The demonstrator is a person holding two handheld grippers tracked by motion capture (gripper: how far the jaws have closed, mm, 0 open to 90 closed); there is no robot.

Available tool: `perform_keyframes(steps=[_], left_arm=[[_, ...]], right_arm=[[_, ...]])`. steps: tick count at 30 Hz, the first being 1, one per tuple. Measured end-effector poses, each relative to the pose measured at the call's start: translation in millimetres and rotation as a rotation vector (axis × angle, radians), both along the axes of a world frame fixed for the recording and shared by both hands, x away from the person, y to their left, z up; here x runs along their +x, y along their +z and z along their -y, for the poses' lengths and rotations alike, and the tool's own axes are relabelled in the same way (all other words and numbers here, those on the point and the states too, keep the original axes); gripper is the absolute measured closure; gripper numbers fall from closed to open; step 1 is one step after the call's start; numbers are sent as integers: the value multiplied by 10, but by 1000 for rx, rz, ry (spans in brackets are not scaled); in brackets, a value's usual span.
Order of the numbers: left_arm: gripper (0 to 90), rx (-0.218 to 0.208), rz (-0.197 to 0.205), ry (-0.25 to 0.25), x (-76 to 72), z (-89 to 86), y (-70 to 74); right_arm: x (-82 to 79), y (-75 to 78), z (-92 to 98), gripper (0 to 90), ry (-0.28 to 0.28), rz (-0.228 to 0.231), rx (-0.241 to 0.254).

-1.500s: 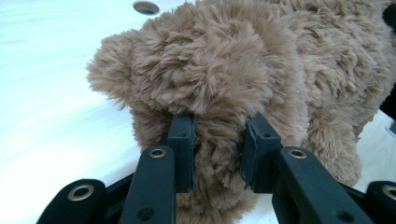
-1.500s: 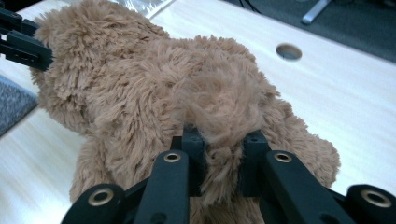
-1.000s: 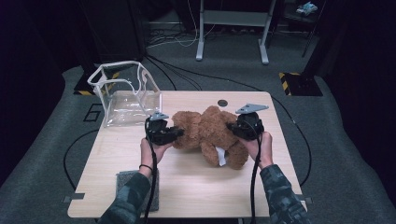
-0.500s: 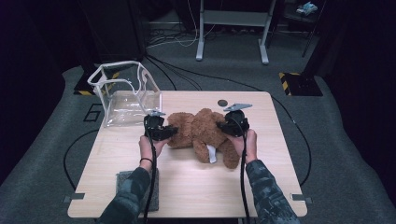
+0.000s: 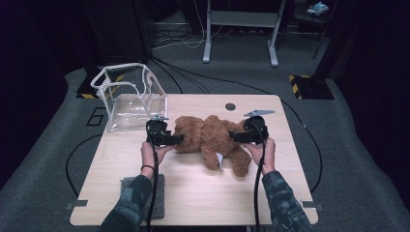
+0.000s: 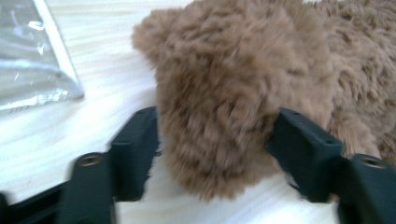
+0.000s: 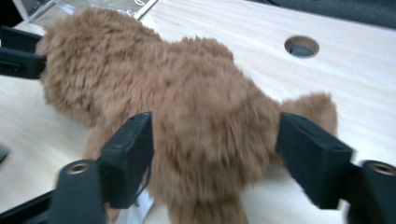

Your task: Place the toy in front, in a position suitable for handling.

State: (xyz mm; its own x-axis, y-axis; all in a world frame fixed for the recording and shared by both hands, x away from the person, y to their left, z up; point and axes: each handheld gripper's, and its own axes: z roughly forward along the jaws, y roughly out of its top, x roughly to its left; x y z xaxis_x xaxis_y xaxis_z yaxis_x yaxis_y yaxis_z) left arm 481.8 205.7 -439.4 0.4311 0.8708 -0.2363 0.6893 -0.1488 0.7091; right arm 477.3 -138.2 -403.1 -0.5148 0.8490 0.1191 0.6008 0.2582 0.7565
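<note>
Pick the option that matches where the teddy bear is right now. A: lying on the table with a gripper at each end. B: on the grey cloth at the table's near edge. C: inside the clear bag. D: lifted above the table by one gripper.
A: the teddy bear lies on the table, with the left gripper straddling its head and the right gripper straddling its rear; the clear bag beside it holds no bear.

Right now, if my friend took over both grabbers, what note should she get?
Left gripper: jaws wide, one on each side of the fluffy brown teddy bear's head.
Right gripper: jaws wide around the bear's rear end.
The bear lies on the pale wooden table; the clear plastic bag stands open at the far left corner.
Done: both grippers in place. Left: probably squeeze, lift, and maybe bag the bear.
</note>
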Motion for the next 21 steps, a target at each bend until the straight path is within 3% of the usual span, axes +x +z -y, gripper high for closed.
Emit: perform_keyframes(steps=[3,8,17,21], left_arm=[[234,47,18,-18,-115,-58,6],[152,48,24,-46,-287,-185,-16],[50,86,26,-64,-685,-390,-113],[1,94,35,-90,-874,-448,-128]], right_arm=[[-136,-63,188,172,-12,-16,12],[-388,-267,521,136,-49,-36,36],[-813,-781,959,75,-130,-92,2],[-943,-931,1047,58,-158,-89,-29]])
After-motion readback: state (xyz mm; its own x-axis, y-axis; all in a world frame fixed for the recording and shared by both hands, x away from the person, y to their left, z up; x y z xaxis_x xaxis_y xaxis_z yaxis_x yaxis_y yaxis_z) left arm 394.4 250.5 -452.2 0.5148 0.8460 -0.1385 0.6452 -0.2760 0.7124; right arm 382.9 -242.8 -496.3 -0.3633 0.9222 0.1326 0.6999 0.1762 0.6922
